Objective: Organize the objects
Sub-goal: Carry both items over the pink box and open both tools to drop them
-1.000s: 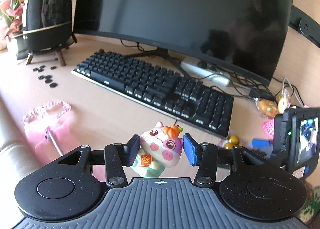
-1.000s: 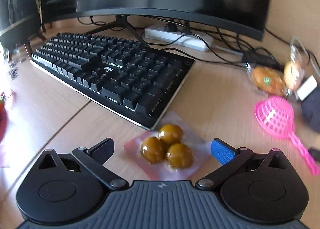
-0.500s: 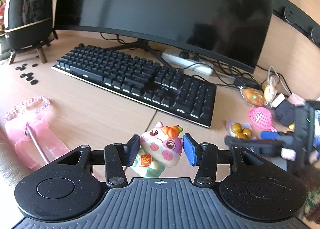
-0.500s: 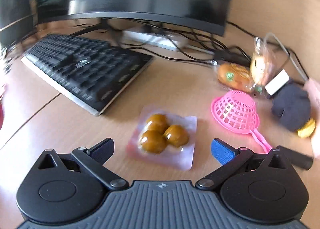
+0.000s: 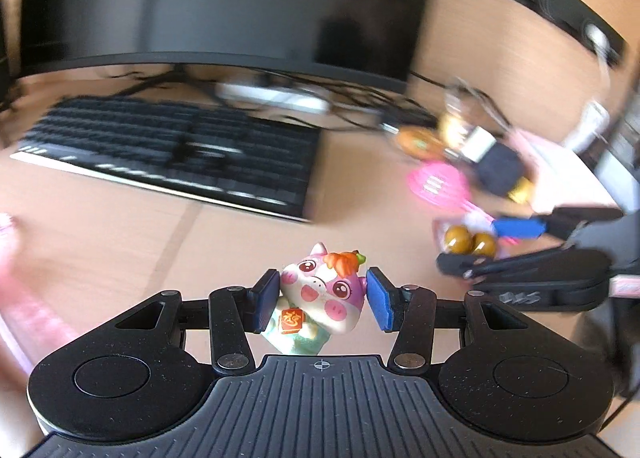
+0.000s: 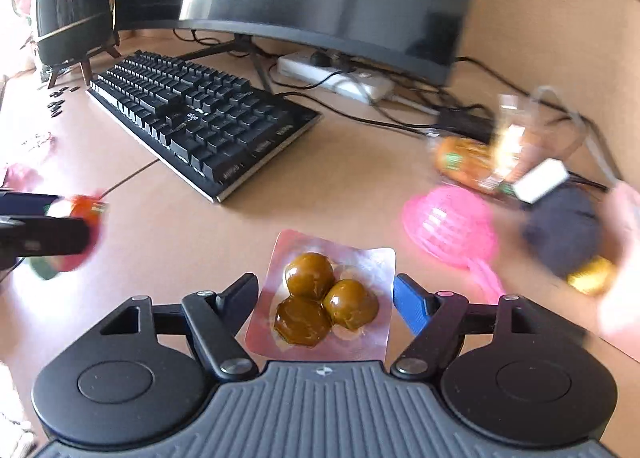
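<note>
Two pickups are in hand at once. The left hand-held gripper is clamped on a pink-and-white pig figurine, blue pads pressed to either side of its head; the toy is carried clear of the bench, tilted a little. The right hand-held gripper is closing around a clear pouch of three brown glazed balls, which lies flat on the bench between the jaws; the pads appear not yet pressed on the pouch edges, though contact at the left edge cannot be ruled out. To the right, well apart from the keyboard, a cluster is seen: pink strainer, dark pouch, wrapped snacks. This is judged the likely gathering spot. Next, the right closing has to be finished squarely on the pouch, which looks thin, soft and likely to buckle or slip, before any lift. The figurine calls for an upright set-down near that cluster.
</note>
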Motion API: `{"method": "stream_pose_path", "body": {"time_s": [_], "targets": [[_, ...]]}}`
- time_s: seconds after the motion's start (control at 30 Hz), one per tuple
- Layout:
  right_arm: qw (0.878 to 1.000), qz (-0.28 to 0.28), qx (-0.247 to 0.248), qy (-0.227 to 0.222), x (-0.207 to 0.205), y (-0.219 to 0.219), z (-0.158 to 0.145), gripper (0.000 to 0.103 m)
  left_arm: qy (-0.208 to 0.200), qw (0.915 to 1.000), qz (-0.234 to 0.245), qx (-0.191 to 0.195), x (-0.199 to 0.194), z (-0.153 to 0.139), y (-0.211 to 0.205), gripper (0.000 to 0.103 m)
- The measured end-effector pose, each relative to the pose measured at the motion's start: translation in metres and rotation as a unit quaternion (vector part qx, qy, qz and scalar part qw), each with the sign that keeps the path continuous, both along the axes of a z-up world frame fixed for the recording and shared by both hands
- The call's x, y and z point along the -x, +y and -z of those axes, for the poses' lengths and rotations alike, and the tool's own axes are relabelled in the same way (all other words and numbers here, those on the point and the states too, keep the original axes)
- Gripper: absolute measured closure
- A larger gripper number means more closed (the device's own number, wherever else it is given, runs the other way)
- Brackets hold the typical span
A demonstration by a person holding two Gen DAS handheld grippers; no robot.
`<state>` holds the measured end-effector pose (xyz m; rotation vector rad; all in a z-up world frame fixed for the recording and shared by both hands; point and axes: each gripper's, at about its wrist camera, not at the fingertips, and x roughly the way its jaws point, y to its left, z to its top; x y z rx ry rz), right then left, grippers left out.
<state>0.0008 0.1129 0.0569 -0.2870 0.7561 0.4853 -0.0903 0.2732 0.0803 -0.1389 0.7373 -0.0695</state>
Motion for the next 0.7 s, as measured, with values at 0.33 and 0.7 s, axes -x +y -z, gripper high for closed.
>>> {"method": "stream_pose_path", "body": {"time_s": [0.33, 0.7], "targets": [[0.989, 0.137, 0.012, -0.055, 0.069, -0.172, -0.069, 0.028, -0.025, 0.9826, 0.181, 0.030, -0.047, -0.032, -0.156, 0.051], [0.960, 0.243, -0.018, -0.138, 0.098, -0.306, -0.103, 0.028, -0.130, 0.9691, 0.205, 0.043, -0.190, -0.098, -0.332, 0.045]]}}
